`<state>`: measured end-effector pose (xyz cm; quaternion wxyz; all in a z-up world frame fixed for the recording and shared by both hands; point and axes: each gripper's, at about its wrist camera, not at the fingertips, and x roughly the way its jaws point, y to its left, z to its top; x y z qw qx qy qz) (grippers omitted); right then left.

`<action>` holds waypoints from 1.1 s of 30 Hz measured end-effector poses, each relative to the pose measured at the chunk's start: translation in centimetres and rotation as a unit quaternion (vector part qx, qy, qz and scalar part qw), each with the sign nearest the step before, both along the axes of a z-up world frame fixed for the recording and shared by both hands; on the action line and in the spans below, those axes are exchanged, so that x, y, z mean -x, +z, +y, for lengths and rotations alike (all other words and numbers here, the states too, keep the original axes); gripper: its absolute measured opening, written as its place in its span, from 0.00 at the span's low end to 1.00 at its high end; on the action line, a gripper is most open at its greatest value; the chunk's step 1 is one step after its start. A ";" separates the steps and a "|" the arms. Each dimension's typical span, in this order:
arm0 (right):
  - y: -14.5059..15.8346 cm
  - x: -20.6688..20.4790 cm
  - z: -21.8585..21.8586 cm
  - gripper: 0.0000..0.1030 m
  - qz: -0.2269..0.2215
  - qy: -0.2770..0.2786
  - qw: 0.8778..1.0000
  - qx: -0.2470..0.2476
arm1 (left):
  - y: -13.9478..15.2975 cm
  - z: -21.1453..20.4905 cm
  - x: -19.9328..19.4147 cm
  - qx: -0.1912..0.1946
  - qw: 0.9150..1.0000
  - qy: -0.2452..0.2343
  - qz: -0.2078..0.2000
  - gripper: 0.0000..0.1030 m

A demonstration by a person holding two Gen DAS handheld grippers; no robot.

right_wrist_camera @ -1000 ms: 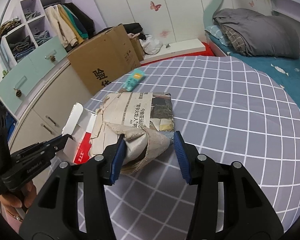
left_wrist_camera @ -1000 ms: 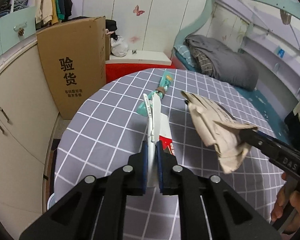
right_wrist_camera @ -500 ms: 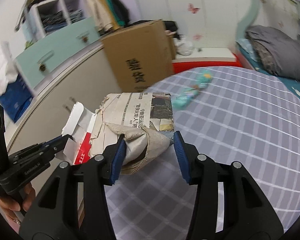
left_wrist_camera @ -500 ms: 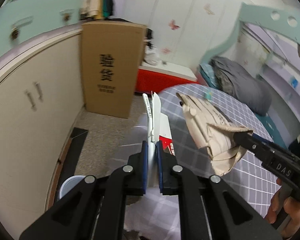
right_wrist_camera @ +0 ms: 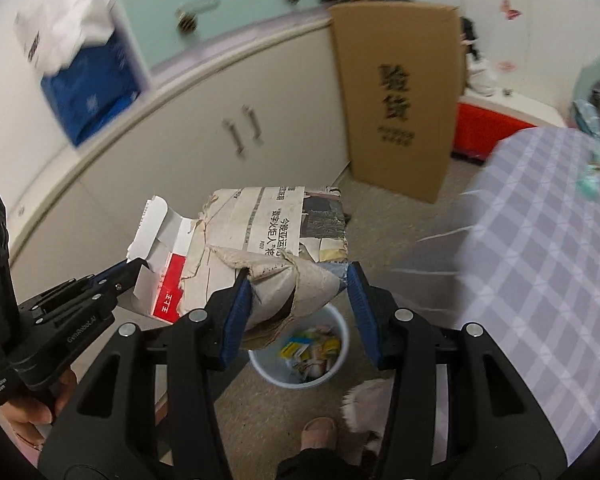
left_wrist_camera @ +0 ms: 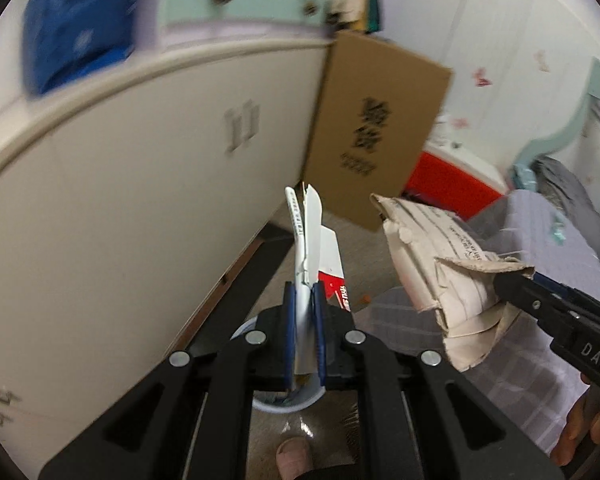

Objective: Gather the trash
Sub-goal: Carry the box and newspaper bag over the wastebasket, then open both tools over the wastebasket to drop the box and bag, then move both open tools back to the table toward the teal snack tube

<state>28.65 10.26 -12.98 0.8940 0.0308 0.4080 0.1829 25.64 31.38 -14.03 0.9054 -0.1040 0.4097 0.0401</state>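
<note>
Trash in both grippers, seen above the floor beside a checked table [right_wrist_camera: 540, 240]. Left gripper [left_wrist_camera: 303, 320]: blue pads pressed together on a flattened white carton [left_wrist_camera: 308, 236] with a red printed panel; the carton stands on edge and sticks out forward and upward past the fingertips. Right gripper [right_wrist_camera: 298, 308]: fingers partly apart, clamped on the crumpled near corner of a newspaper bundle [right_wrist_camera: 276, 236]; the left pad presses the paper, and the paper reaches across to the right pad. The bundle extends away from the jaws, printed face up.

In the right wrist view the carton [right_wrist_camera: 160, 264] hangs just left of the bundle, close beside it or touching, and the left gripper [right_wrist_camera: 134, 276] enters from the lower left, held by a hand [right_wrist_camera: 32, 412]. In the left wrist view the bundle [left_wrist_camera: 440, 256] sits to the right of the carton, and the right gripper [left_wrist_camera: 512, 284] enters from the right edge.

Bin [right_wrist_camera: 332, 376]: pale and round, standing on the floor directly below the right gripper, with coloured wrappers inside; in the left wrist view only part of its rim [left_wrist_camera: 288, 406] shows beneath the fingers. A slippered foot [right_wrist_camera: 320, 432] lies near the bin at the bottom of the view.

Background: a tall cardboard box [right_wrist_camera: 396, 96] leans against cream cabinets [right_wrist_camera: 204, 148] at the far side; the scene beyond is motion-blurred.
</note>
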 end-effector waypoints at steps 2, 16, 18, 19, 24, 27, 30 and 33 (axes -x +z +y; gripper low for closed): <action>-1.4 -0.5 1.9 0.46 0.009 0.011 1.000 0.005 | -1.4 1.7 -0.2 -0.009 1.000 0.020 0.014 0.08; -10.3 -3.7 6.2 0.79 0.068 0.025 0.996 0.045 | -8.8 4.4 -2.2 -0.015 0.995 0.040 0.088 0.08; -10.4 -3.7 5.8 0.80 0.069 0.022 0.996 0.049 | -9.1 4.0 -2.6 -0.021 0.995 0.035 0.089 0.08; -10.5 -3.7 5.6 0.80 0.069 0.022 0.996 0.050 | -9.3 3.7 -2.9 -0.019 0.995 0.031 0.091 0.08; -10.1 -3.4 5.1 0.81 0.059 0.018 0.997 0.056 | -9.5 2.3 -3.1 -0.022 0.995 0.017 0.094 0.08; -9.5 -3.2 4.7 0.81 0.051 0.016 0.997 0.054 | -9.5 1.6 -3.5 -0.026 0.995 0.012 0.093 0.08; -8.3 -2.6 4.0 0.82 0.028 0.012 0.999 0.041 | -9.2 1.1 -4.0 -0.028 0.995 0.007 0.093 0.08; -6.7 -1.9 3.5 0.83 -0.005 0.005 0.999 0.031 | -8.7 0.6 -4.3 -0.029 0.995 0.002 0.091 0.08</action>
